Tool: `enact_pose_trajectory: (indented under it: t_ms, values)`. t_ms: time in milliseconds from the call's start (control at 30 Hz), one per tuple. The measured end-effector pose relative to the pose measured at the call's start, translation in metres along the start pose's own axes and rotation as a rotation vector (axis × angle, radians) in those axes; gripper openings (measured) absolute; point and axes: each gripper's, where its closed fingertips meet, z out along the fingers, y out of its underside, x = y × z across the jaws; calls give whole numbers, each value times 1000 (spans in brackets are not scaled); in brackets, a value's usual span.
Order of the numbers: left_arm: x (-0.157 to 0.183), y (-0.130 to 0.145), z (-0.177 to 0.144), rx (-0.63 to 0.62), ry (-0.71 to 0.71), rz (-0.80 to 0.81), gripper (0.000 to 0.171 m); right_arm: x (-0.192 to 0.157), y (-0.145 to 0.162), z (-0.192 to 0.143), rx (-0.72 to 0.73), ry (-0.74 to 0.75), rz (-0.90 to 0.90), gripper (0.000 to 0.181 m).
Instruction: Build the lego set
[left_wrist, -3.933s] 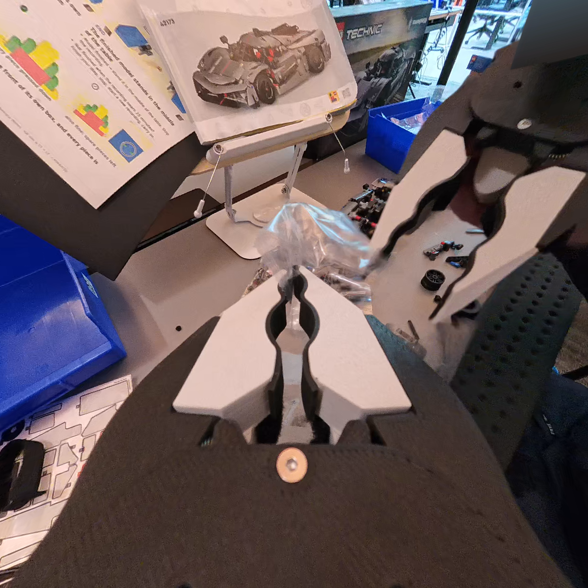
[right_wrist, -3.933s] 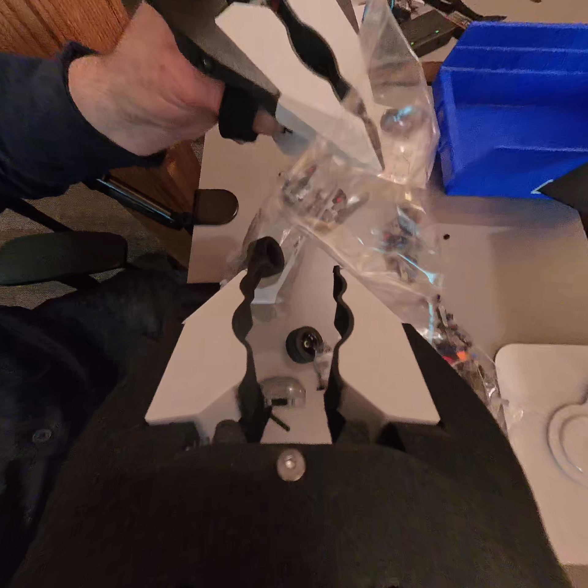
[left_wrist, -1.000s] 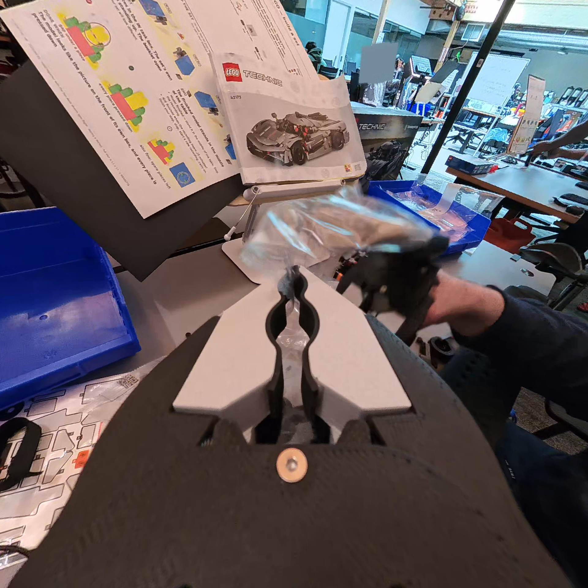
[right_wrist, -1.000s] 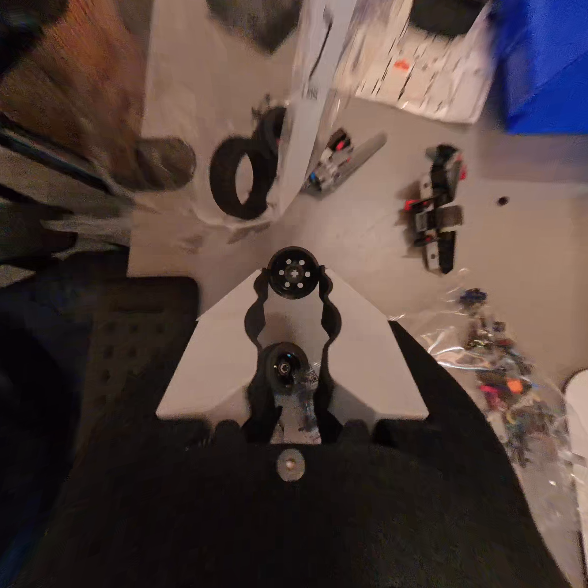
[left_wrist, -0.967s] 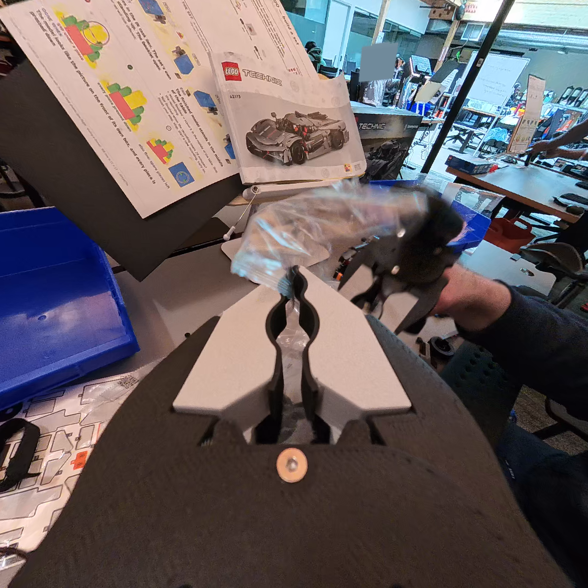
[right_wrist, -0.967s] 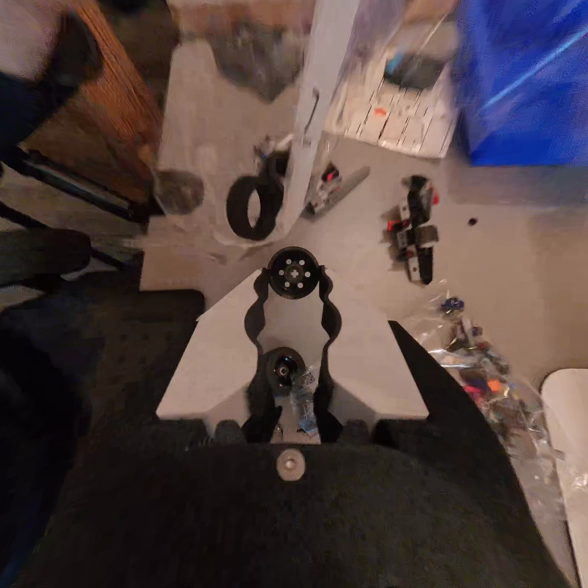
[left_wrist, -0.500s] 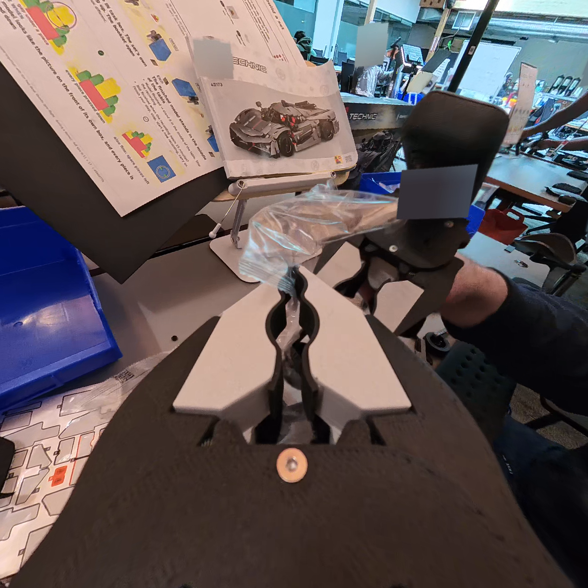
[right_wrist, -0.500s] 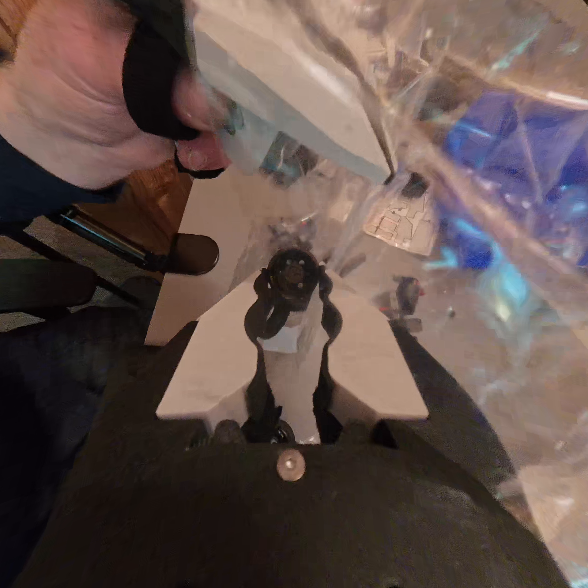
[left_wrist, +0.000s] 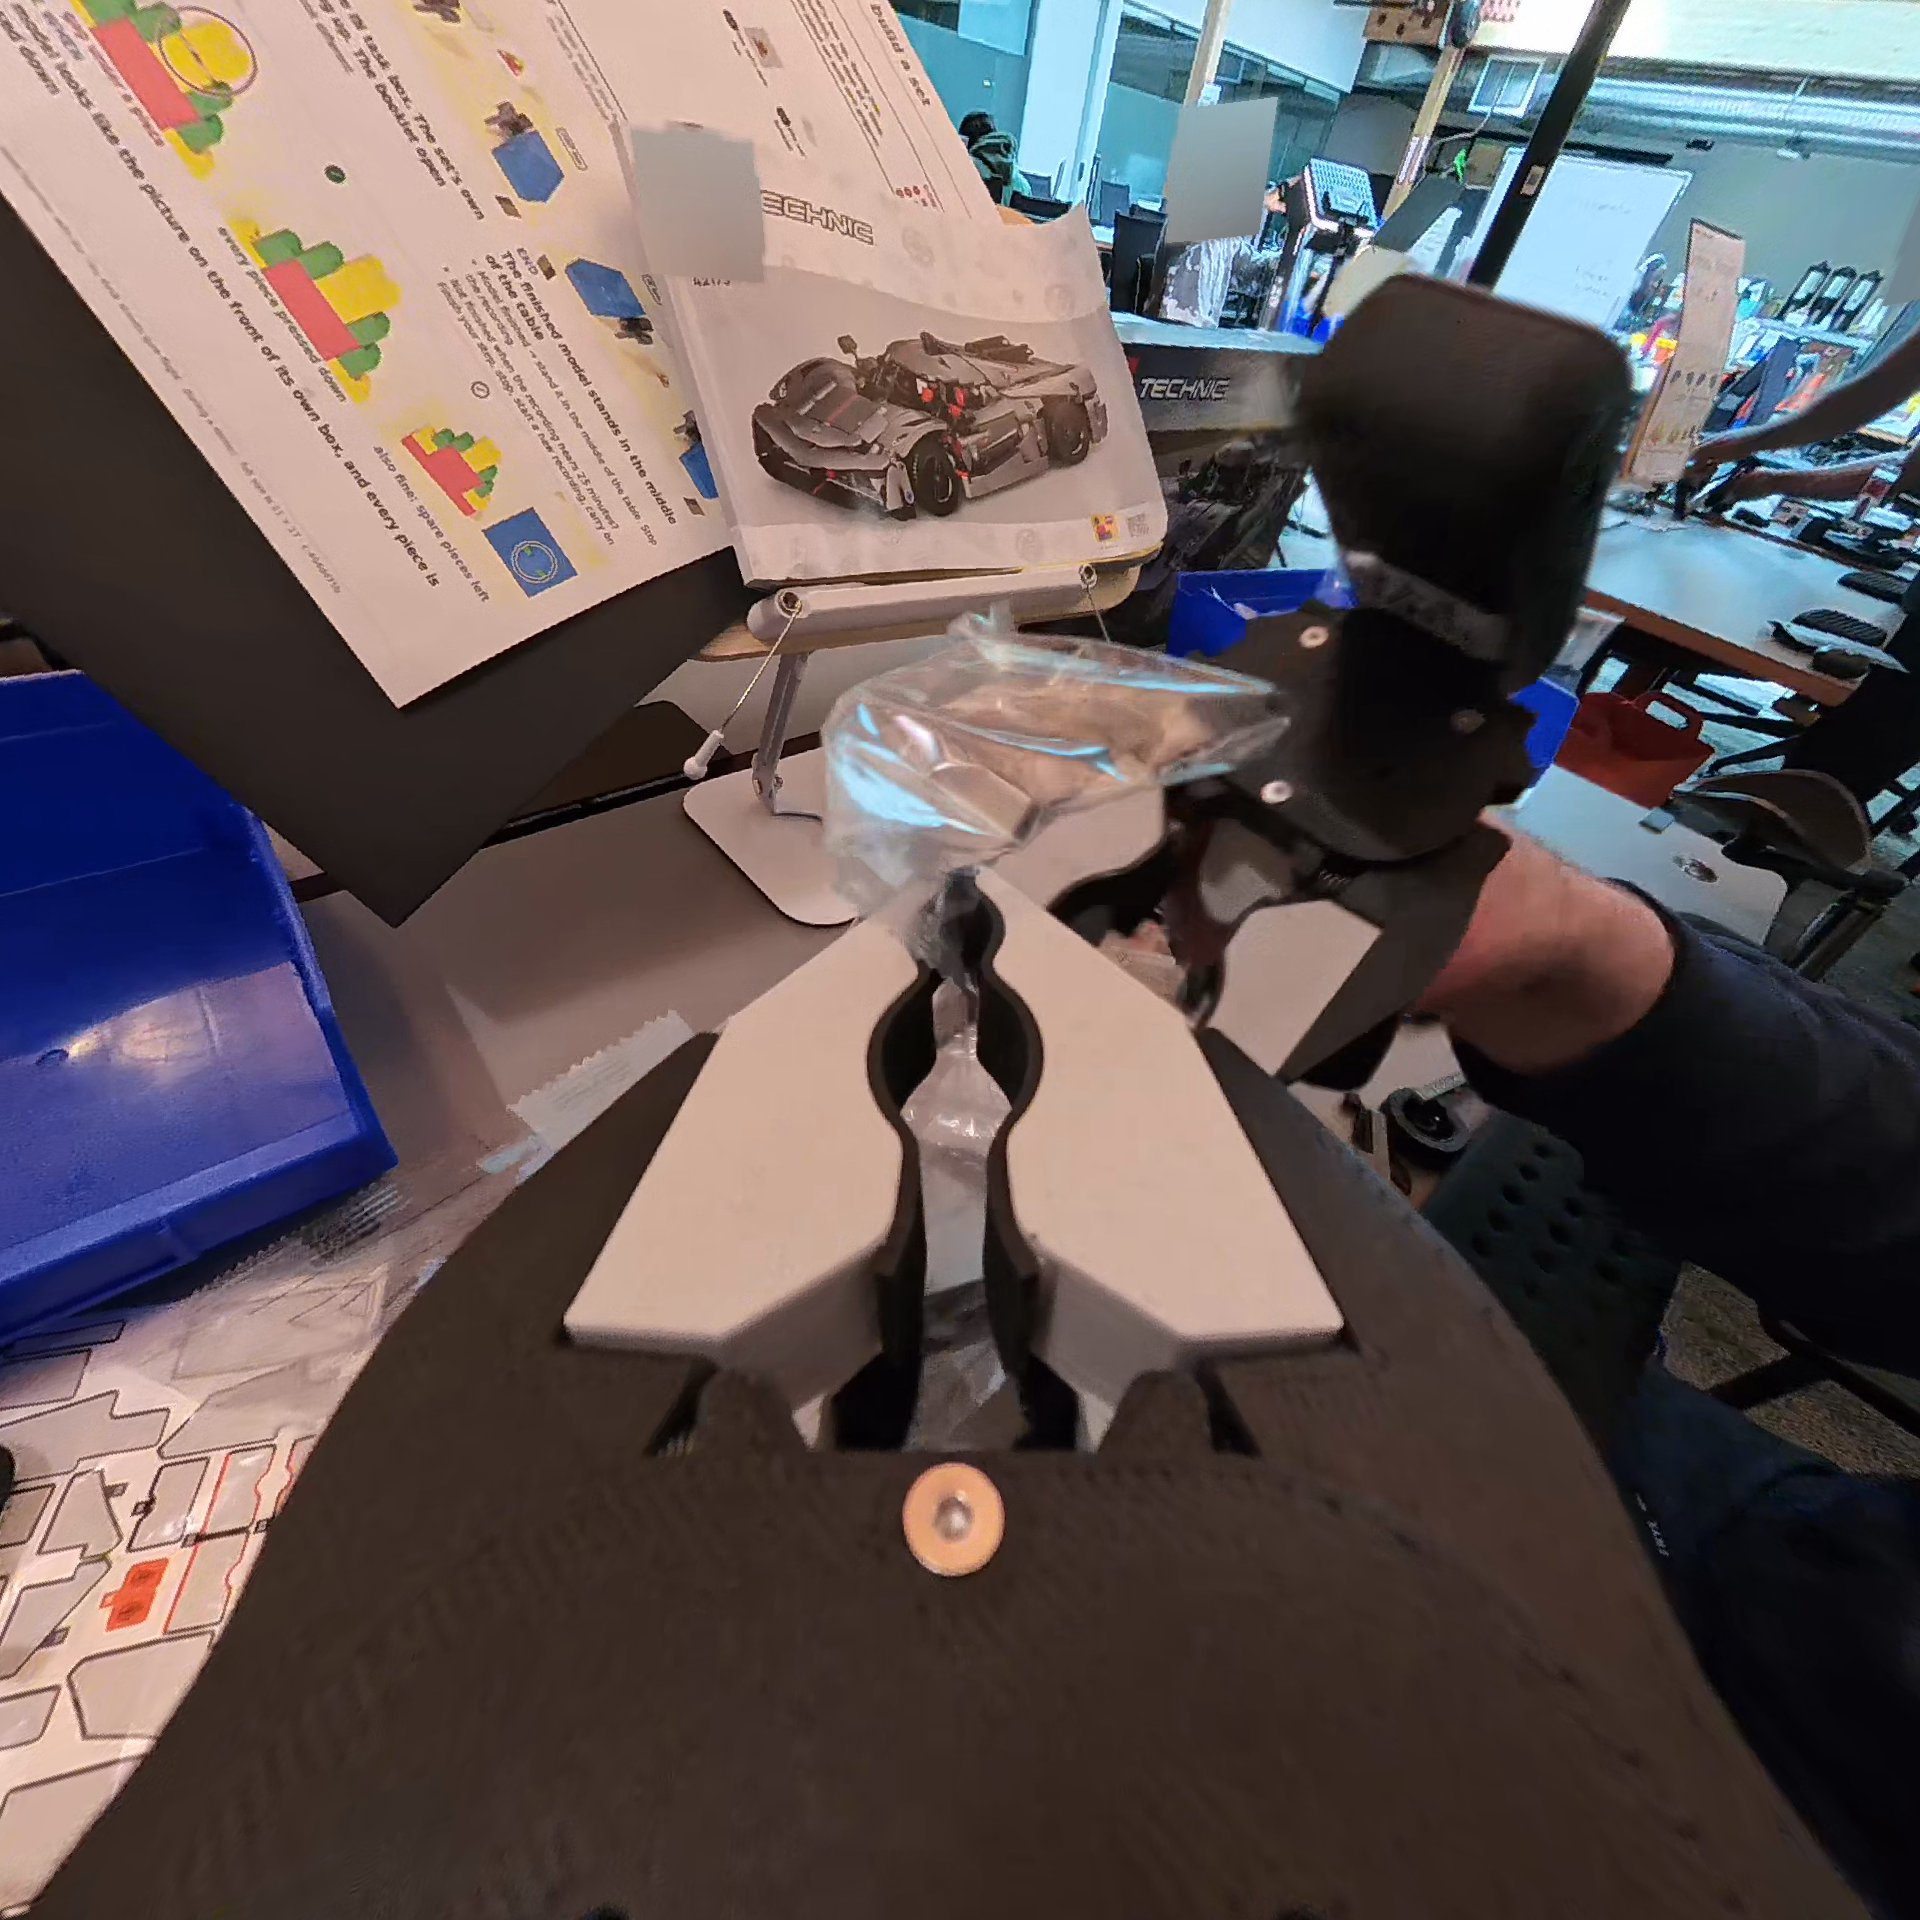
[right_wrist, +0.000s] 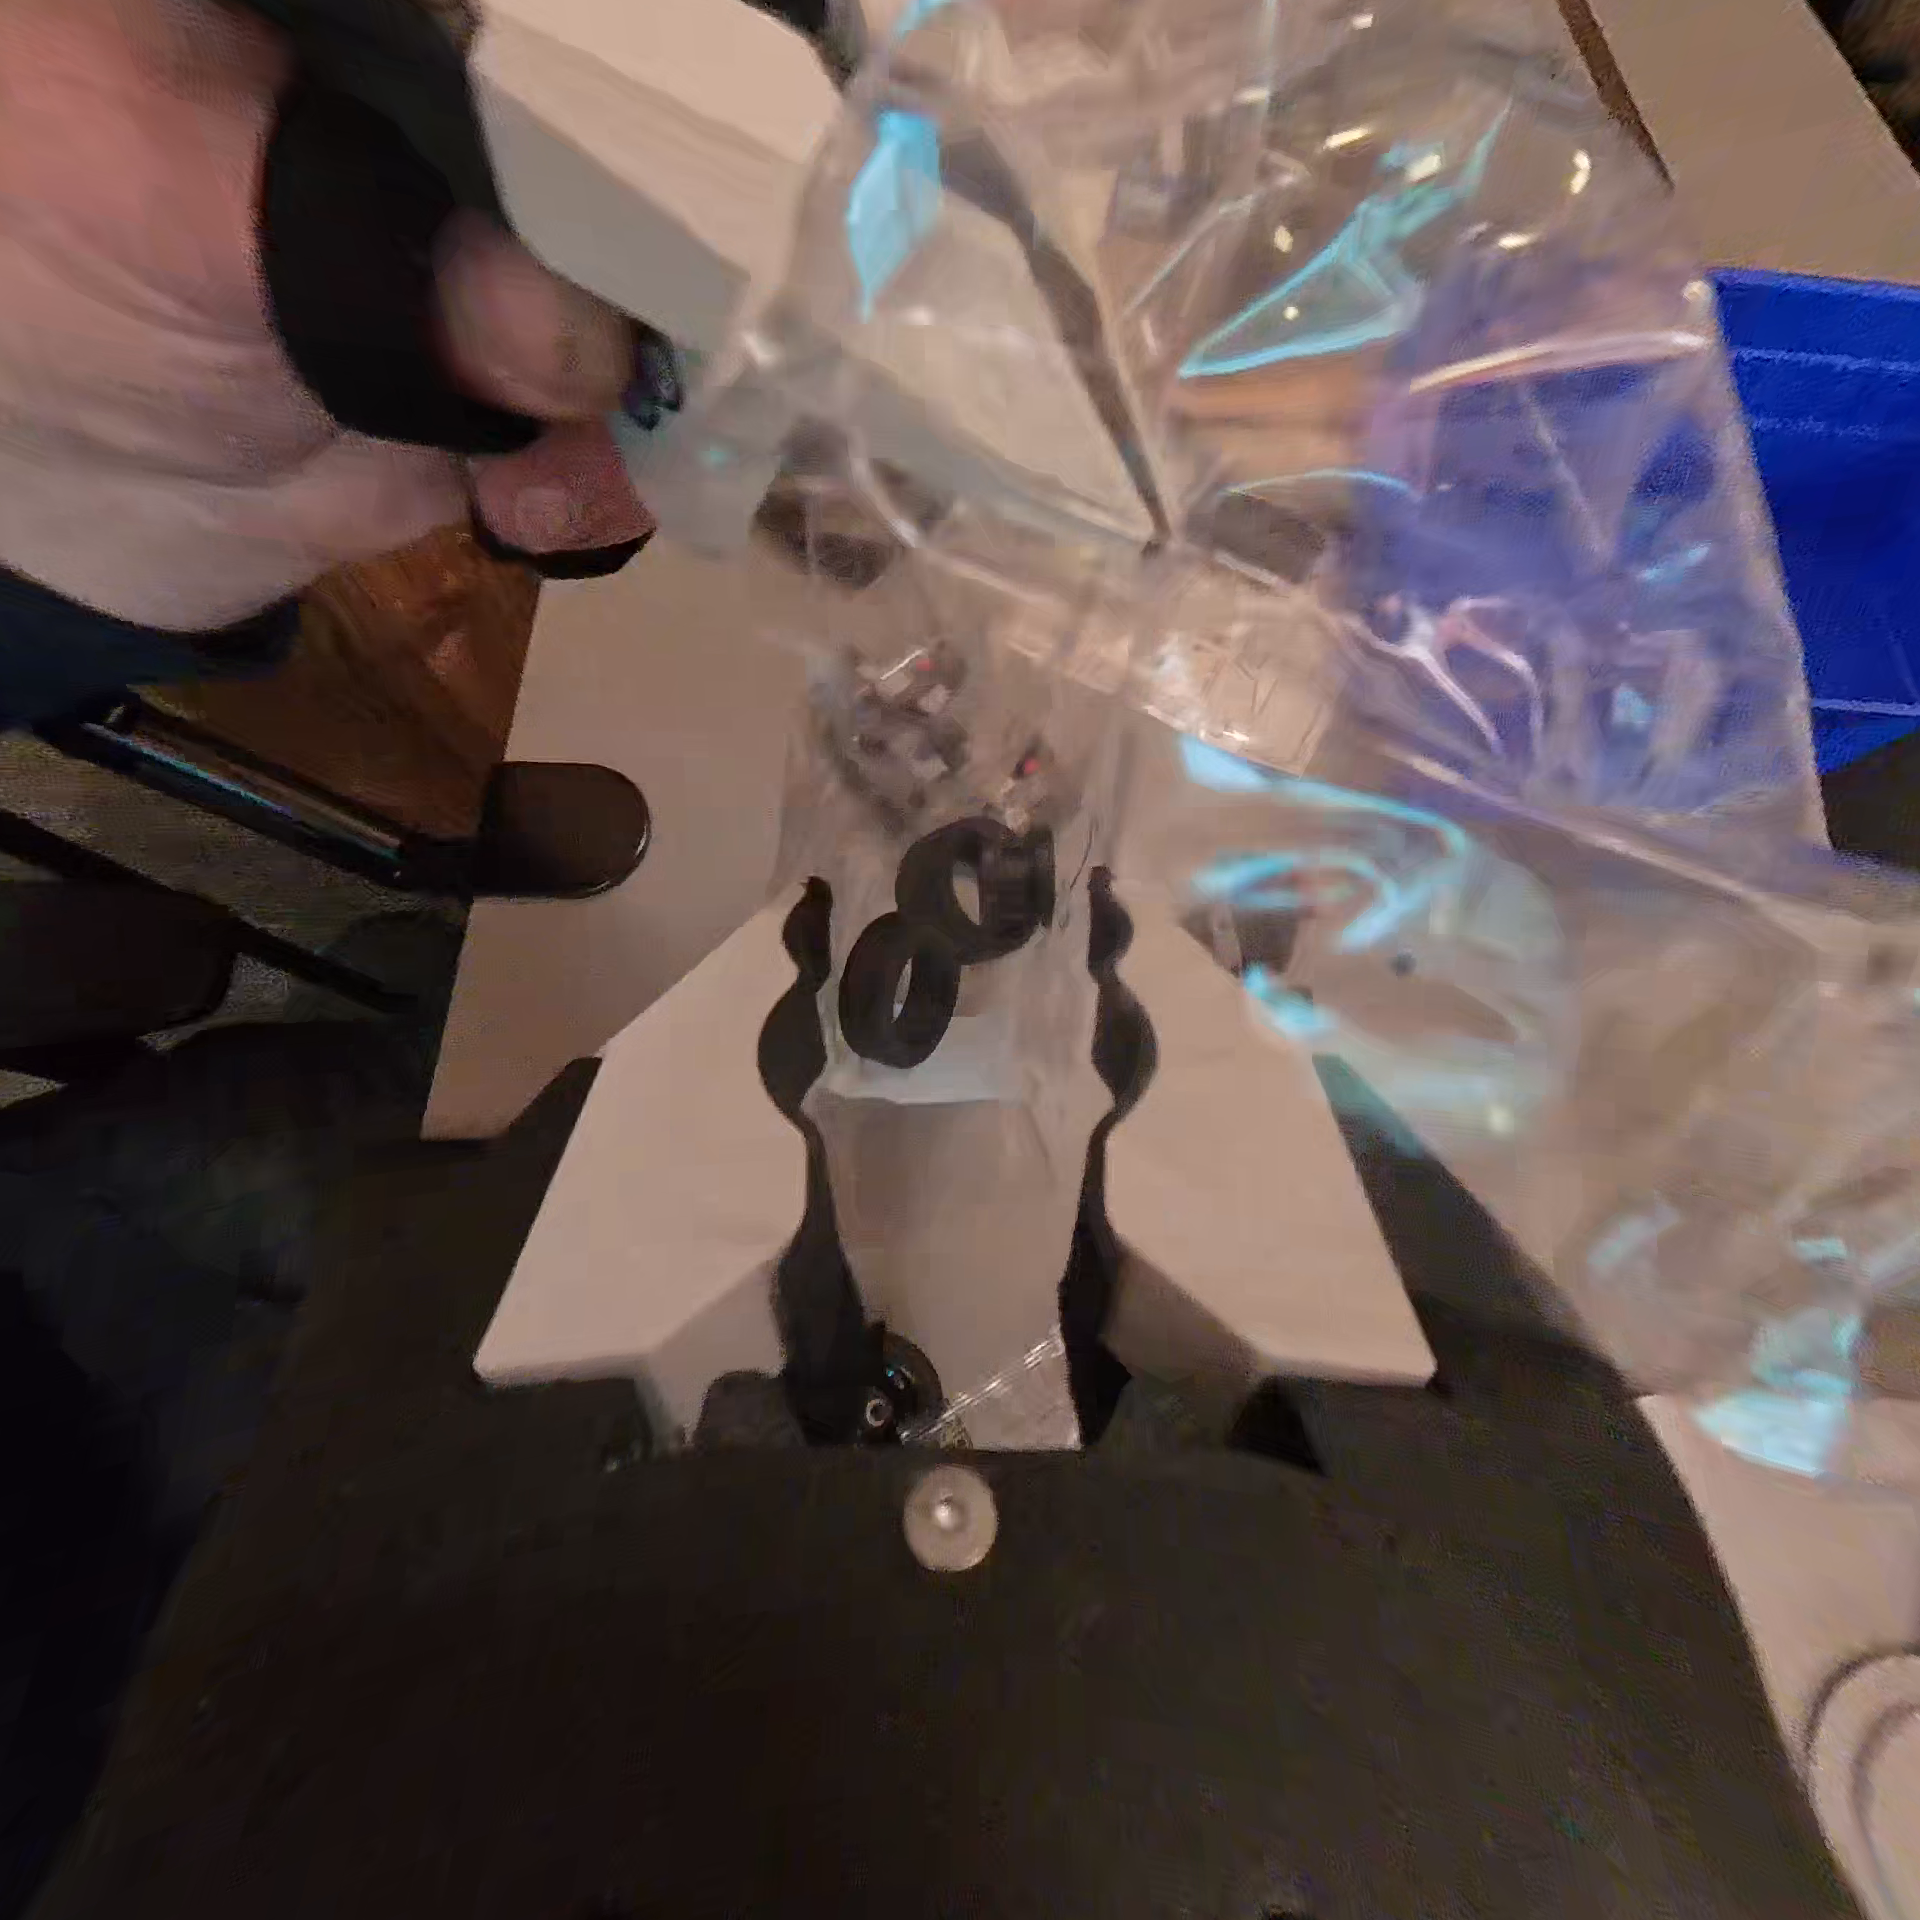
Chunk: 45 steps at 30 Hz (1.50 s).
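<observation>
Between our left gripper's (left_wrist: 961, 920) closed fingers we pinch the crinkled clear plastic parts bag (left_wrist: 1023, 758). Our right gripper (right_wrist: 956, 894) now gapes empty, its small black wheel hub gone; two black rubber tyres (right_wrist: 940, 961) lie beyond. Farther off, the grey table (left_wrist: 582, 935) holds loose parts; building has barely begun.

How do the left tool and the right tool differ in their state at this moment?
The left tool is shut on the clear bag, pinching it at the tips; the right tool is open and holds nothing. The bag runs through the left tool's gap, while in the right tool's gap only two black tyres show, seemingly lying beyond it. Both have white fingers on a black body.
</observation>
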Motion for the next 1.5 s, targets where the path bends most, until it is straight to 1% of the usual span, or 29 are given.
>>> enact_pose_trajectory:
  t_ms: [33,100,167,200,267,300,333,400,500,600,667,700,733,767,800,833,867,933,1000,1033,1067,1100,1133,1167,1200,1267,1367,1433,1500]
  values:
    - [-1,-1,0,3,-3,-2,0,-7,0,-10,22,-30,-5,43]
    - [-1,-1,-1,6,-5,-3,0,-33,0,-28,65,-150,-10,45]
    - [-2,-1,-1,8,-9,-3,0,-56,3,-41,72,-241,-16,62]
    - [-2,-1,0,7,-8,-5,0,-64,7,-40,49,-250,-20,66]
    - [-1,-1,1,9,-2,-10,0,-57,26,-27,-64,-139,-46,69]
    - [0,-1,1,11,-1,-11,0,-51,38,-18,-128,-83,-75,61]
    - [0,-2,1,12,-1,-13,0,-44,49,-9,-187,-30,-99,48]
    - [0,-3,0,19,1,-18,0,-42,66,2,-285,-28,-132,0]
    - [0,-4,-1,28,6,-28,0,-34,63,-5,-350,-10,-181,0]
    - [-4,-14,-10,70,-8,-31,0,-12,29,-51,-339,132,-237,0]
    - [-3,-23,-21,98,-11,-45,0,-37,7,-73,-318,101,-324,0]
    - [-3,-27,-25,103,-26,-26,0,-44,4,-72,-341,106,-404,0]
    - [-11,-26,-28,85,-85,17,0,-38,14,-67,-433,117,-441,0]
    - [-23,-20,-28,60,-132,30,0,-30,26,-64,-526,108,-408,0]
    - [-26,-14,-26,51,-109,-23,0,-32,23,-63,-531,77,-371,0]
    - [-23,-11,-26,69,-56,-97,0,-40,8,-65,-454,63,-386,0]
    - [-22,-11,-26,82,-41,-121,0,-44,-4,-67,-406,78,-415,0]
    - [-31,-7,-28,48,-112,-62,0,-33,-2,-67,-463,117,-408,0]
    - [-23,-17,-30,95,-86,-67,0,-40,-33,-75,-305,136,-416,0]
    - [-28,-14,-30,75,-127,-39,0,-44,-42,-76,-254,126,-418,0]
    - [-35,-9,-29,49,-152,-33,0,-37,-33,-74,-306,133,-413,0]
    - [-35,-3,-25,37,-120,-78,0,-26,-21,-74,-386,155,-398,0]
    - [-35,2,-21,38,-88,-130,0,-26,-26,-78,-359,163,-391,0]
    - [-37,5,-19,42,-89,-139,0,-36,-42,-81,-254,145,-393,0]
    - [-39,9,-18,24,-100,-124,0,-41,-44,-81,-230,126,-397,0]
    - [-37,9,-15,16,-94,-125,0,-25,-17,-73,-369,166,-391,0]
    - [-35,14,-11,-3,-101,-104,0,-30,-24,-78,-250,139,-331,0]
    - [-33,13,-10,4,-90,-112,0,-22,-7,-80,-312,144,-299,0]
    - [-31,15,-7,-14,-88,-98,0,-25,-7,-89,-255,107,-245,5]
